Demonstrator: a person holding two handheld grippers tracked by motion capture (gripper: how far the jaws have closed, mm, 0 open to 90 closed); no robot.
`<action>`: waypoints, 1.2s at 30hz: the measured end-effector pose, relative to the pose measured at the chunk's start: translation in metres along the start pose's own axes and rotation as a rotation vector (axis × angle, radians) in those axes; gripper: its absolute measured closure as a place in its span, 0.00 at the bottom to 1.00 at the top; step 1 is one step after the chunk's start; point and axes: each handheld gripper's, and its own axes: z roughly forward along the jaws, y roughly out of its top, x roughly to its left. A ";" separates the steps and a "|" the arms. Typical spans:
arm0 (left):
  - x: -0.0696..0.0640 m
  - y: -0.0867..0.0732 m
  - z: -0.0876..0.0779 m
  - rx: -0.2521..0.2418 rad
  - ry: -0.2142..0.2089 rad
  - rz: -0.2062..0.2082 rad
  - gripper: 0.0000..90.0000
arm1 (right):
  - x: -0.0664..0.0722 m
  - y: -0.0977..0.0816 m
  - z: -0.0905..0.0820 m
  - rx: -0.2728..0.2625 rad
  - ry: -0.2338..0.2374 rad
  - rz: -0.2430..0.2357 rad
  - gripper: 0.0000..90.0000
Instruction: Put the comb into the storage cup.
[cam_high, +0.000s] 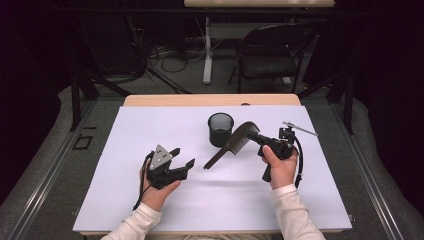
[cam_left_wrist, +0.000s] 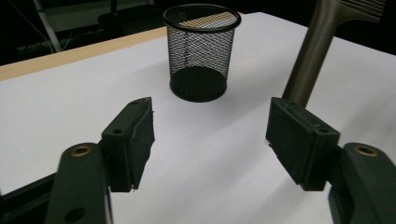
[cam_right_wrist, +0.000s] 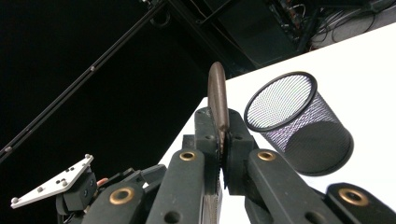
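A dark comb (cam_high: 231, 145) slants over the white table, toothed end high and thin handle pointing down toward the sheet. My right gripper (cam_high: 255, 137) is shut on the toothed end; in the right gripper view the comb (cam_right_wrist: 217, 98) stands edge-on, pinched between the jaws of that gripper (cam_right_wrist: 223, 135). A black mesh cup (cam_high: 220, 129) stands upright just behind the comb. My left gripper (cam_high: 183, 156) sits left of the handle tip, open with nothing between the pads (cam_left_wrist: 210, 135). In the left gripper view the cup (cam_left_wrist: 201, 51) is straight ahead and the comb handle (cam_left_wrist: 310, 56) rises behind the right jaw.
A white sheet (cam_high: 150, 200) covers the table, with a wooden strip (cam_high: 165, 100) along its far edge. Beyond the table stand a black folding chair (cam_high: 270, 52) and a white desk leg (cam_high: 207, 50) among floor cables. Dark frame bars flank both sides.
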 end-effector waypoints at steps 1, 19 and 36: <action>0.003 0.000 0.000 0.000 -0.002 -0.010 0.33 | 0.000 0.000 -0.001 -0.012 -0.001 -0.002 0.97; 0.042 0.007 -0.016 -0.031 0.059 -0.081 0.20 | 0.003 0.009 -0.018 -0.091 -0.049 -0.070 0.97; 0.049 0.006 -0.026 -0.047 0.085 -0.068 0.17 | 0.002 0.018 -0.032 -0.158 -0.064 -0.078 0.97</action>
